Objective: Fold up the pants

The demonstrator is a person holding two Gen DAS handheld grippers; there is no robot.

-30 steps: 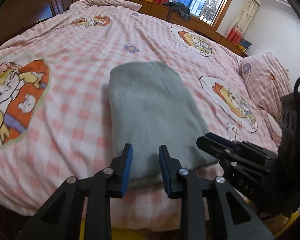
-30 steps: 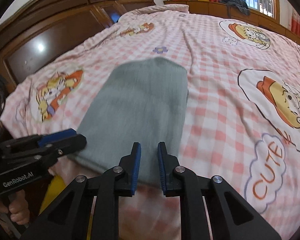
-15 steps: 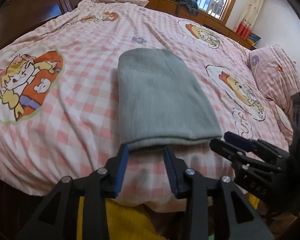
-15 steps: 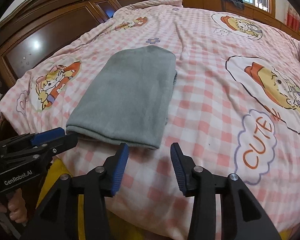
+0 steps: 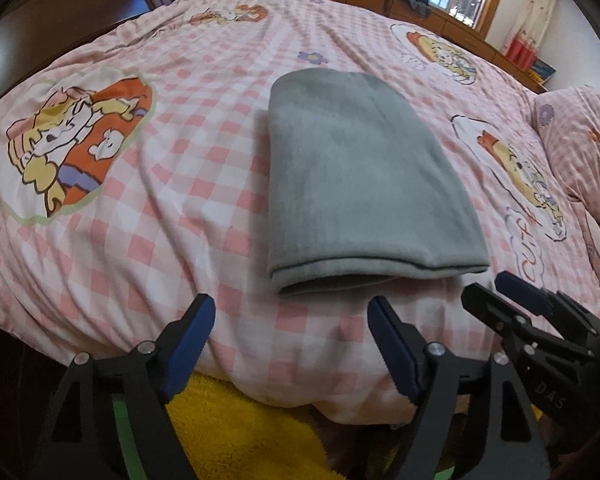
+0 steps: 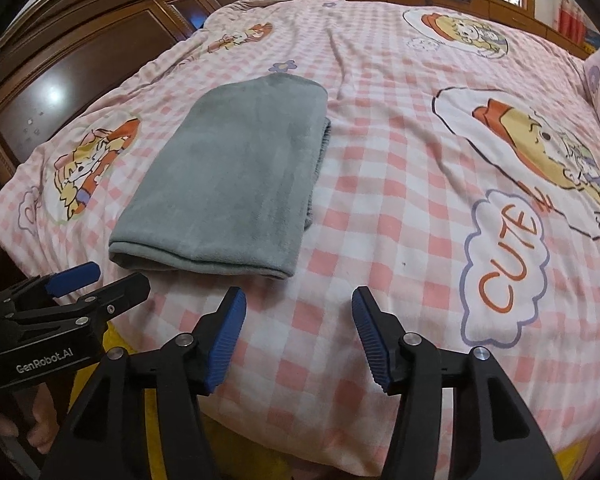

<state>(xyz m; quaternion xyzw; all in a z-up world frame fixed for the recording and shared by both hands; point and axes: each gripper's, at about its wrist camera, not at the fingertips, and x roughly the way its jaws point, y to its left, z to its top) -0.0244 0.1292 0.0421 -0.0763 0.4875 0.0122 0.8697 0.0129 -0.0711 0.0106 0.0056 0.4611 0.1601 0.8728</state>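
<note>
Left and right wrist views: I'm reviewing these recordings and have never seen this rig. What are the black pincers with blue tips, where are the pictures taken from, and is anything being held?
There is no robot here. A person holds one two-finger tool in each hand, and each tool carries a fisheye camera looking forward along its fingers. That is why every picture shows a black fork with blue pads at the bottom.

In the left wrist view you see the left tool up close, with the right tool beside it. The right wrist view shows the right tool up close.

On the pink checked bedspread lies a pair of grey pants, folded into a neat rectangle near the bed's edge. Both tools are open, short of the pants, and hold nothing.
</note>
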